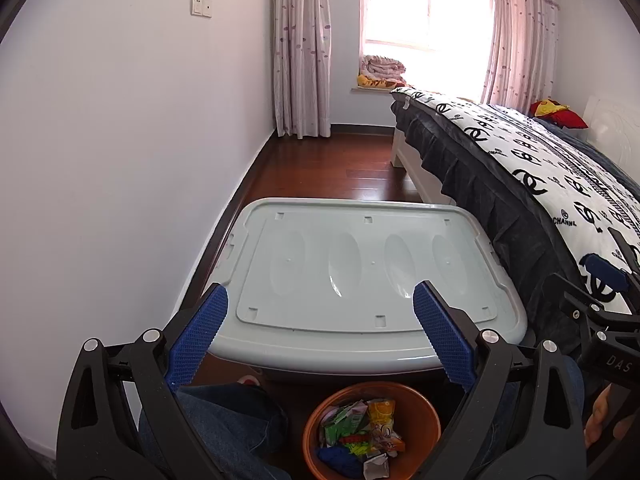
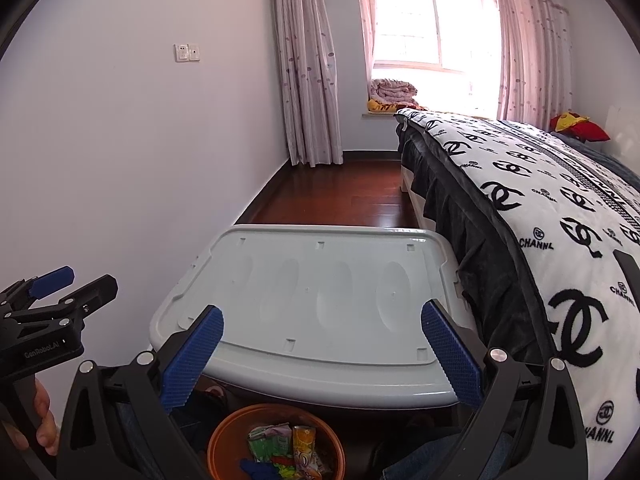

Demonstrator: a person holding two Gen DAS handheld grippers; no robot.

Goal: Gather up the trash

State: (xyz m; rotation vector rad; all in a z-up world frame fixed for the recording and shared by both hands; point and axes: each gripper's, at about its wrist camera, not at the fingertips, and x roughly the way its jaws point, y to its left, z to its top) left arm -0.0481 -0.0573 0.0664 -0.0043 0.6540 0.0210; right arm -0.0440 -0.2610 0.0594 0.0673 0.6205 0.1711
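An orange waste bin (image 1: 420,408) stands on the floor below me, holding several crumpled wrappers (image 1: 360,432) in green, yellow and blue. It also shows in the right wrist view (image 2: 224,440) with the wrappers (image 2: 288,448). My left gripper (image 1: 320,320) is open and empty, held above the bin and in front of a grey storage box lid (image 1: 360,264). My right gripper (image 2: 322,340) is open and empty, held likewise over the lid (image 2: 320,292). The right gripper shows at the right edge of the left wrist view (image 1: 600,292); the left gripper shows at the left of the right wrist view (image 2: 60,292).
A bed with a black-and-white logo blanket (image 1: 540,168) runs along the right. A white wall (image 1: 120,160) is on the left. Dark wood floor (image 1: 340,168) leads to curtains (image 1: 300,48) and a window. The person's jeans-clad legs (image 1: 224,420) flank the bin.
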